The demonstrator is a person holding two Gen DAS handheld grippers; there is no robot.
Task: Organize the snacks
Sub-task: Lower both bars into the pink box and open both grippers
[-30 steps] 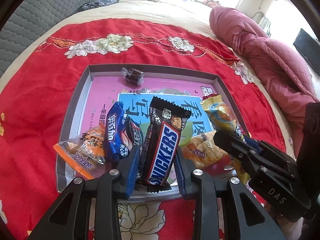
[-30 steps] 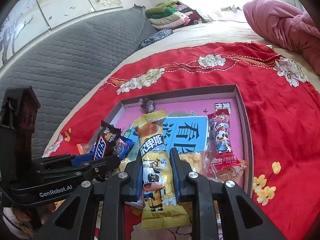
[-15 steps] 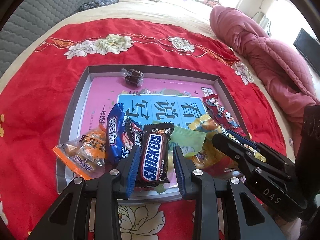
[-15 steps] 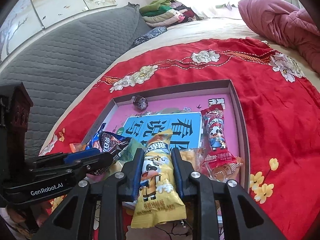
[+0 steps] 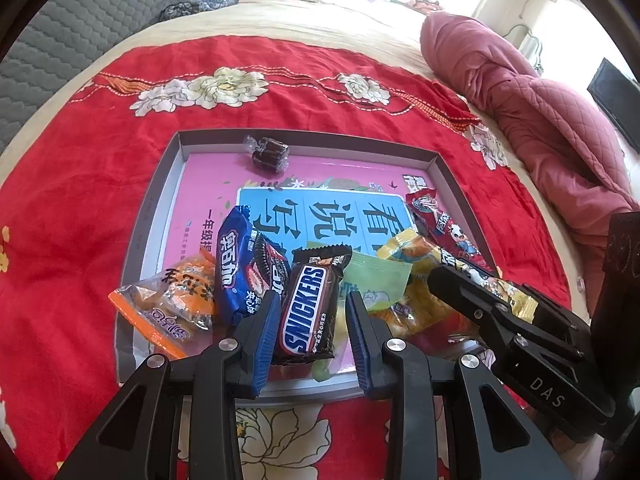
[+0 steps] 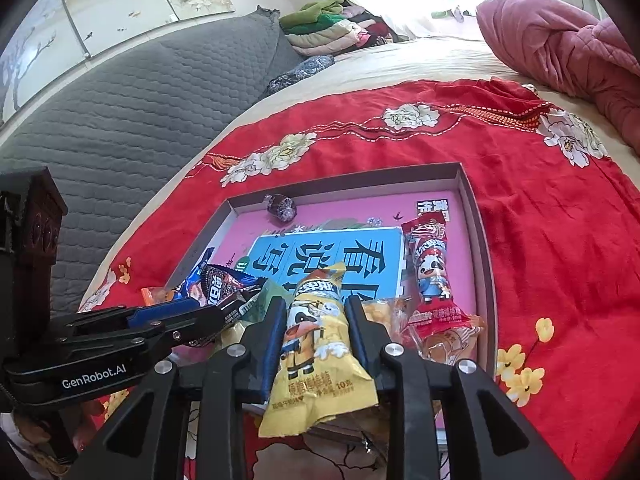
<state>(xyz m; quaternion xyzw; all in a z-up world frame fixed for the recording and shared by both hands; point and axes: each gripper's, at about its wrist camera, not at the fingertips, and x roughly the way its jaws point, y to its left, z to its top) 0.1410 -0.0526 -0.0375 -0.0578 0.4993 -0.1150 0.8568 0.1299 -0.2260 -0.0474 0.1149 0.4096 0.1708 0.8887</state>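
Where left camera looks, left tongs [image 5: 310, 312] pinch brown Snickers bar [image 5: 310, 312], low end over near rim of grey flat box [image 5: 160, 200] on bed. Only this view shows orange clear-wrapped snack bag [image 5: 170, 304]. Right camera: right tongs [image 6: 316, 320] opening, yellow cartoon-cow candy pack [image 6: 316, 344] between pads. Grey headboard [image 6: 140, 96] seen well only here.

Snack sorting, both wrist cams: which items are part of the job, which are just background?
Job:
- Snickers bar, between the left gripper fingers
- yellow snack pack, between the right gripper fingers, which are opening
- blue Oreo pack
- orange pack
- red cartoon pack
- dark wrapped candy
- tray

Background:
- red floral cloth
- pink quilt
- folded clothes
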